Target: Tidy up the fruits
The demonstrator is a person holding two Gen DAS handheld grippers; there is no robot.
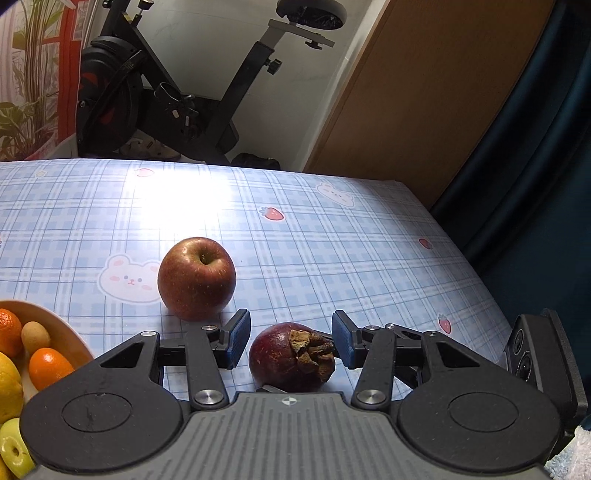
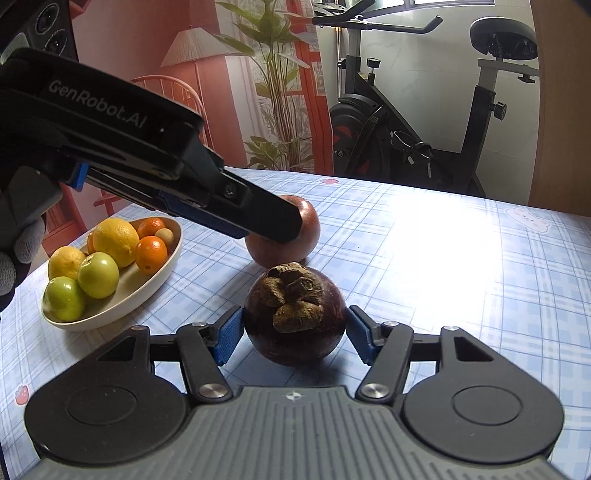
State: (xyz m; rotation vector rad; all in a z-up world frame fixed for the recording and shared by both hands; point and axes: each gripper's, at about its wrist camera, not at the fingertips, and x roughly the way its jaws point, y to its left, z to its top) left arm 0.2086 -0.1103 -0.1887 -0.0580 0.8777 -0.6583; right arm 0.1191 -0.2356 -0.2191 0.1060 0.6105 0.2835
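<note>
Bright daylight glares white off the tablecloth (image 1: 177, 206); both sharp views bend at their fisheye edges.

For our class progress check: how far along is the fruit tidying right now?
Done: lemons, oranges and green fruits lie in the oval dish. In hand: the right gripper is closed on the mangosteen, which rests on the tablecloth. Left: moving it to the dish, then the red apple, loose on the cloth, with the open left gripper near it.

Exercise bike (image 1: 177, 85) by white wall (image 1: 207, 33); wooden panel (image 1: 424, 92) right.
</note>
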